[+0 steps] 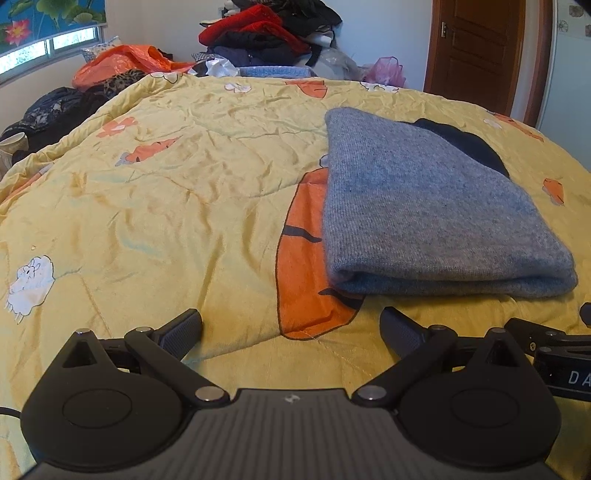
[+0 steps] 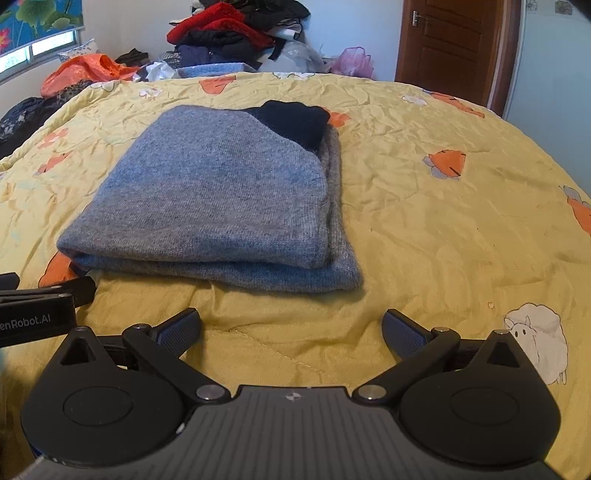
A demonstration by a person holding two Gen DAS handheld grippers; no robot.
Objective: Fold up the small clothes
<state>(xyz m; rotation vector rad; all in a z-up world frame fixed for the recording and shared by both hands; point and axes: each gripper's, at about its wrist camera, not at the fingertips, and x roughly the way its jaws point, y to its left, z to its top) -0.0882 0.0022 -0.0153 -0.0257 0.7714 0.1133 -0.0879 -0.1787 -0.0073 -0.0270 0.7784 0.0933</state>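
A grey knitted garment lies folded flat on the yellow quilt, with a dark navy part showing at its far end. My left gripper hangs open just short of the quilt, to the left of the garment's near edge, holding nothing. In the right wrist view my right gripper is open too, in front of the garment's near right corner, nothing between its fingers. Each gripper's body shows at the edge of the other's view.
A heap of red, black and dark clothes rises beyond the bed's far edge, with an orange bag to its left and a pink bag near the brown door. Dark clothes lie at the left.
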